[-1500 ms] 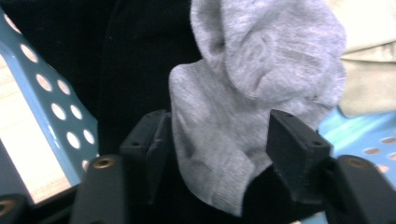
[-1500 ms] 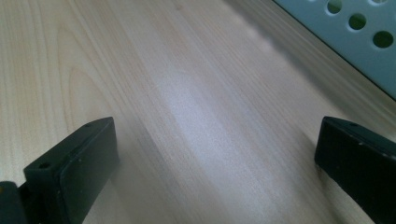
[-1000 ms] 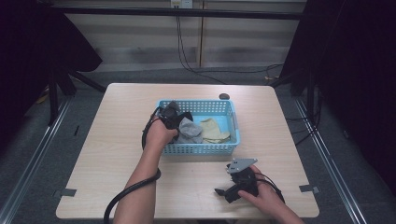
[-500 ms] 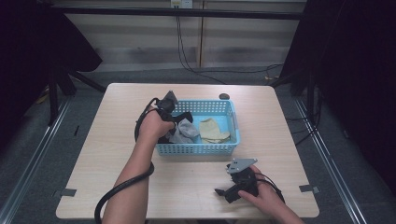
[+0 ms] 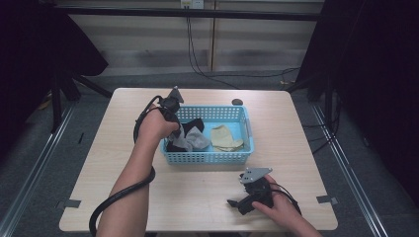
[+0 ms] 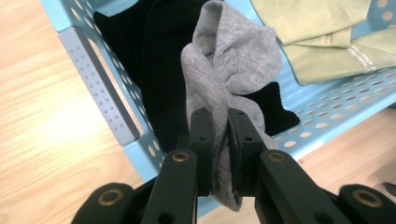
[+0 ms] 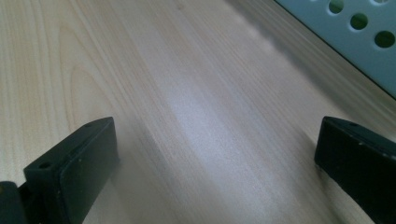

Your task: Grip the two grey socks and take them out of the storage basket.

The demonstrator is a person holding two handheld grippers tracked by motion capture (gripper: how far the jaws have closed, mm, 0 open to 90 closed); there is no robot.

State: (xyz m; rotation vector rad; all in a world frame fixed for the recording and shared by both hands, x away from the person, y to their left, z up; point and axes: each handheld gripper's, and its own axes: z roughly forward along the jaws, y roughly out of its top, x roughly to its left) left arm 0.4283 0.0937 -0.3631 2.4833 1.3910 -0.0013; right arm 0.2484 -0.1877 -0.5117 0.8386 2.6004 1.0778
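A blue perforated basket (image 5: 207,158) sits mid-table. My left gripper (image 6: 220,123) is shut on a grey sock (image 6: 229,60), which hangs from its jaws above the basket's left end. In the high view the grey sock (image 5: 193,139) trails down from the left gripper (image 5: 179,132), whose tips are hidden behind the hand. Under the sock lies a black sock (image 6: 154,56), and a tan sock (image 5: 225,138) lies in the basket's right half. My right gripper (image 5: 234,205) rests on the table near the front edge, open, with bare wood between its jaws (image 7: 217,140).
A small dark round object (image 5: 237,102) lies behind the basket. The left gripper's cable loops down across the table's front left (image 5: 118,197). The basket's corner (image 7: 345,32) shows just beyond the right gripper. Dark frames and rails flank the table.
My left hand has risen and shifted left over the basket's left end, pulling the grey sock up out of the pile. The right gripper has stayed where it was.
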